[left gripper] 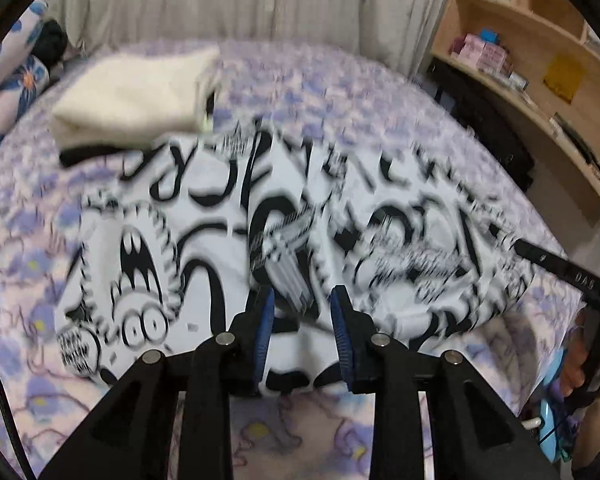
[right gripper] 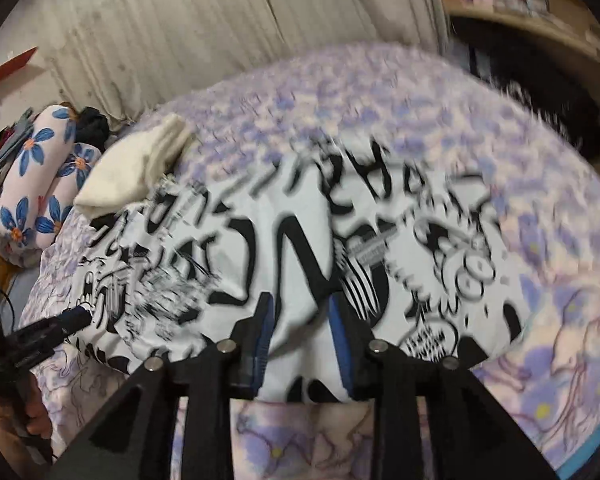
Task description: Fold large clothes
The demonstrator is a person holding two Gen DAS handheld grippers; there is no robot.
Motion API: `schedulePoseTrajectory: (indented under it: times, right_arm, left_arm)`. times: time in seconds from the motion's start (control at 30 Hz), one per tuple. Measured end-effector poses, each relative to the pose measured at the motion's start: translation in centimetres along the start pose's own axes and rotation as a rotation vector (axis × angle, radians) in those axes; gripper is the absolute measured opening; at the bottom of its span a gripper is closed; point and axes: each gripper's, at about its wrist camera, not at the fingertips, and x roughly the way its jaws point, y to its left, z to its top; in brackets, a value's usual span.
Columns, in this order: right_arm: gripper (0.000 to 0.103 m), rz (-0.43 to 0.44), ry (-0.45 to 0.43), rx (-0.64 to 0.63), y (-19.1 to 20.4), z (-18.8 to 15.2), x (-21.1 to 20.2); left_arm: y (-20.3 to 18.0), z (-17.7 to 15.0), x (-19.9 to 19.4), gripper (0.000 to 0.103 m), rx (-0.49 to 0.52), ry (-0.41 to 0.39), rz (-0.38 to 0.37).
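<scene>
Fabric printed with black-and-white cartoon figures, a large folded garment (left gripper: 284, 232), lies spread across the middle of the bed (left gripper: 340, 92), whose cover carries a pale purple flower pattern. Both views are blurred.

In the left wrist view, the left gripper (left gripper: 303, 300) hangs over the near edge of the garment with its blue-padded jaws parted. Cloth shows through the gap between the pads, but it lies flat on the bed below them and neither pad presses on it. The garment reaches away from the jaws toward the far side of the bed and out to both sides. At the right edge of this view the other gripper's black finger points in over the garment's right end.

In the right wrist view, the right gripper (right gripper: 301, 304) likewise stands with its jaws partly apart above the near hem, holding nothing; the garment lies beneath and beyond it. The left gripper's tip shows at the lower left, near the garment's left end.

A folded cream cloth (left gripper: 136, 100) sits at the garment's far left corner, touching it. Flowered pillows (right gripper: 32, 196) lie beyond, beside a pale curtain (right gripper: 220, 20). Wooden shelves (left gripper: 540, 60) stand to the right.
</scene>
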Motion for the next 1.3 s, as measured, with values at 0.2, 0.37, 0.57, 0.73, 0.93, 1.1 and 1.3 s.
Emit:
schedulePoseTrajectory:
  times: [0.2,0.37,0.57,0.73,0.93,1.1,1.3]
  right_arm:
    - [0.032,0.111,-0.026,-0.07,5.1,2.3,3.8]
    - [0.032,0.171,0.044,-0.06,7.5,3.3,8.5]
    - [0.026,0.142,0.168,-0.116,5.7,1.0,11.7]
    - [0.023,-0.14,0.091,-0.182,2.2,-0.4,8.8]
    - [0.037,-0.176,0.125,-0.056,-2.3,-1.7,7.8]
    - [0.037,-0.177,0.098,-0.013,-2.2,-1.5,6.6]
    - [0.037,-0.156,0.02,-0.01,-0.1,-0.2,4.0]
  left_arm:
    - [-1.3,3.1,1.6,0.027,-0.004,-0.053,-0.074]
    - [-1.3,5.0,7.1,0.027,-0.109,0.013,-0.076]
    - [-0.5,2.7,12.0,0.025,-0.068,0.142,0.016]
    - [0.4,1.3,10.2,0.025,-0.042,0.123,0.023]
    - [0.7,0.3,8.7,0.025,-0.03,0.121,0.03]
    - [0.5,0.4,7.8,0.027,-0.043,0.129,0.035]
    - [0.3,0.5,4.4,0.049,-0.085,0.089,0.035]
